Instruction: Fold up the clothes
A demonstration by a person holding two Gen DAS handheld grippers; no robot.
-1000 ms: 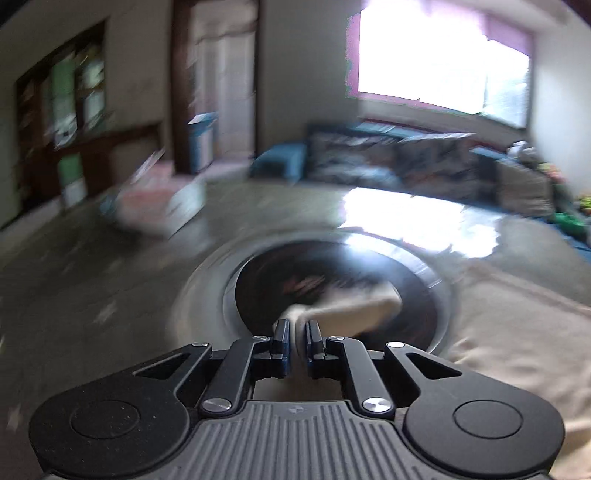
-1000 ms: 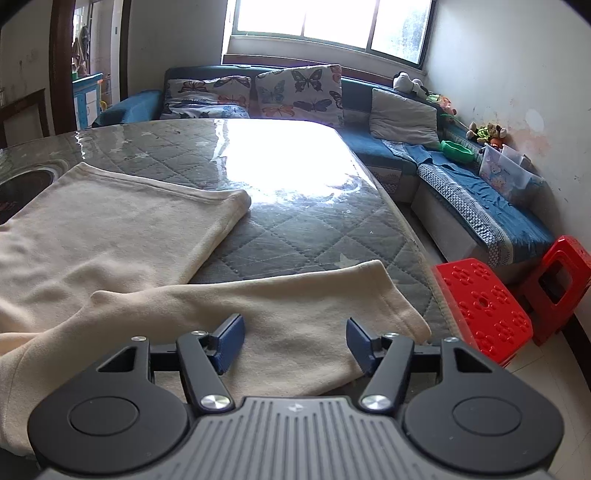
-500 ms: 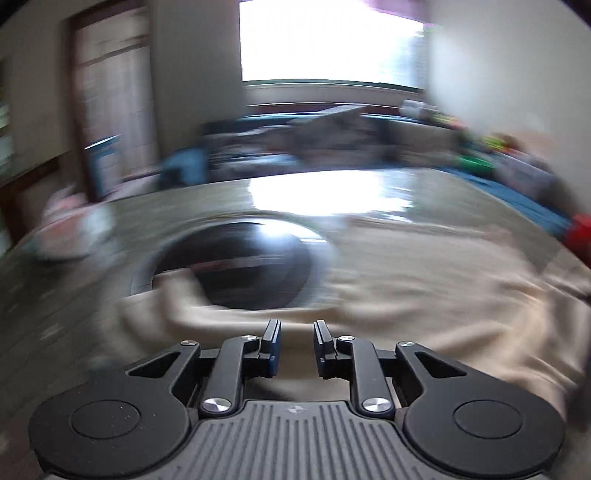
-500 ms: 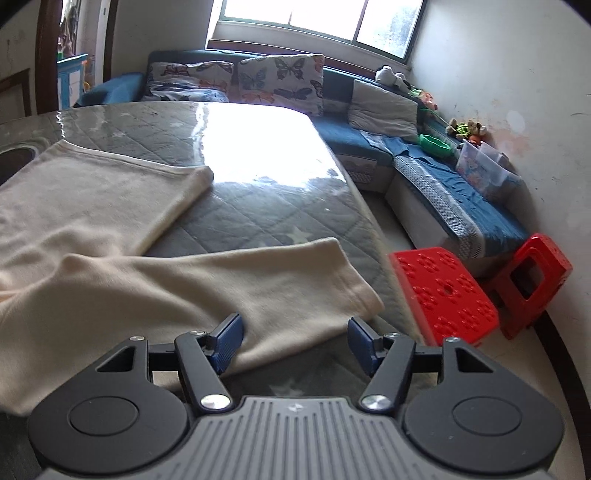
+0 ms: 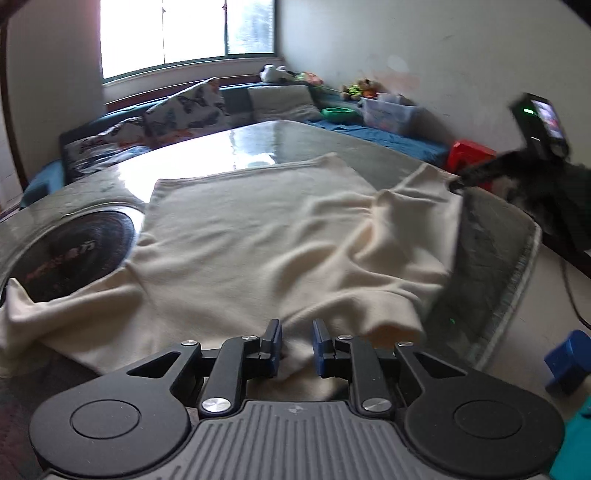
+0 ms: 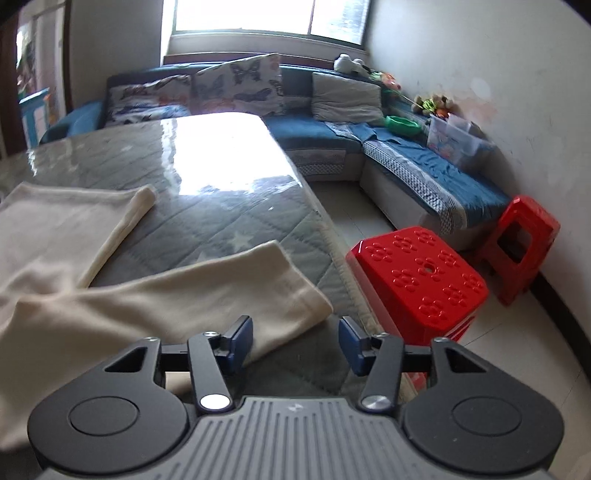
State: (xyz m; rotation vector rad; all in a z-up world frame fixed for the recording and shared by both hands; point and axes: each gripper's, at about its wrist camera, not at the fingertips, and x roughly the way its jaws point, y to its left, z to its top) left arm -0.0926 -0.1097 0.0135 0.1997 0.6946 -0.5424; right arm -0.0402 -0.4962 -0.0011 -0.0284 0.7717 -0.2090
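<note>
Sunlight from the window (image 5: 184, 33) shines on the table (image 5: 258, 144), which wears a grey quilted cover, and a blue sofa (image 5: 122, 136) with butterfly pillows sits behind it. From the left wrist, the picture is sharp now, where a moment ago it was all blurry and swinging. The cream top (image 5: 266, 236) lies spread and wrinkly across the table, with one edge over the dark round plate (image 5: 74, 251) set into the table on the left. The left gripper (image 5: 296, 345) is low at the near edge of the top; its fingers are close together with a fold of cloth between them, but a small gap shows, wider than a second ago when they pinched the cloth tight. The right gripper shows as a dark blur far right. From the right wrist, the right gripper (image 6: 295, 341) is spread wide and holds nothing. One sleeve (image 6: 207, 295) lies just ahead of it. The view has slid toward the table edge, so the red stools (image 6: 417, 280) look nearer.
</note>
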